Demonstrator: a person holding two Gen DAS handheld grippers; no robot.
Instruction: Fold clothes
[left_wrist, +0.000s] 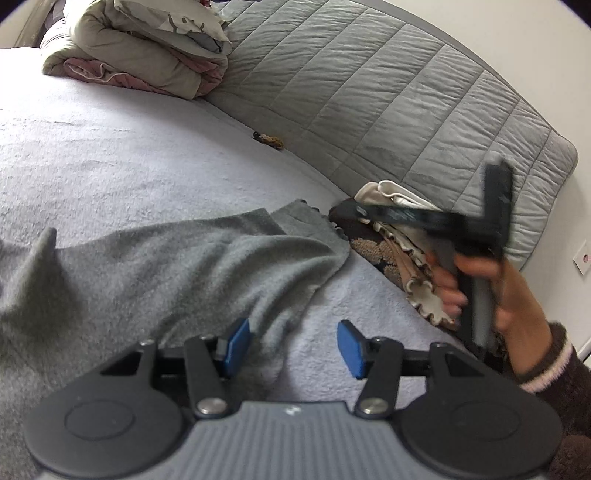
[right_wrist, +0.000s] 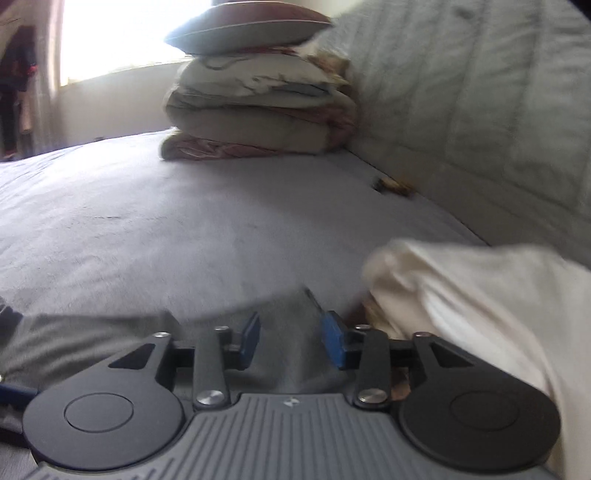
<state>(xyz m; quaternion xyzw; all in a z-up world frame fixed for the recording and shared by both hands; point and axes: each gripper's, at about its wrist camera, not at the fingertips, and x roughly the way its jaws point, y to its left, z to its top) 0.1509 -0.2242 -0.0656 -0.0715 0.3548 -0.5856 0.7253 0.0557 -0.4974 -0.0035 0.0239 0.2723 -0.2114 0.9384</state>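
L gripper (left_wrist: 293, 347) low, tilted down, jaws apart w/ nothing pinched. R gripper (right_wrist: 291, 341) also angled down, jaws parted, nothing between pads. R hand (left_wrist: 491, 291) wraps its handle, dark sleeve w/ pale cuff stripe at wrist, blurred

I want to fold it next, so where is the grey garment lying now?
In the left wrist view the grey garment lies spread on the bed cover, left of the patterned clothes pile by the quilted headboard.
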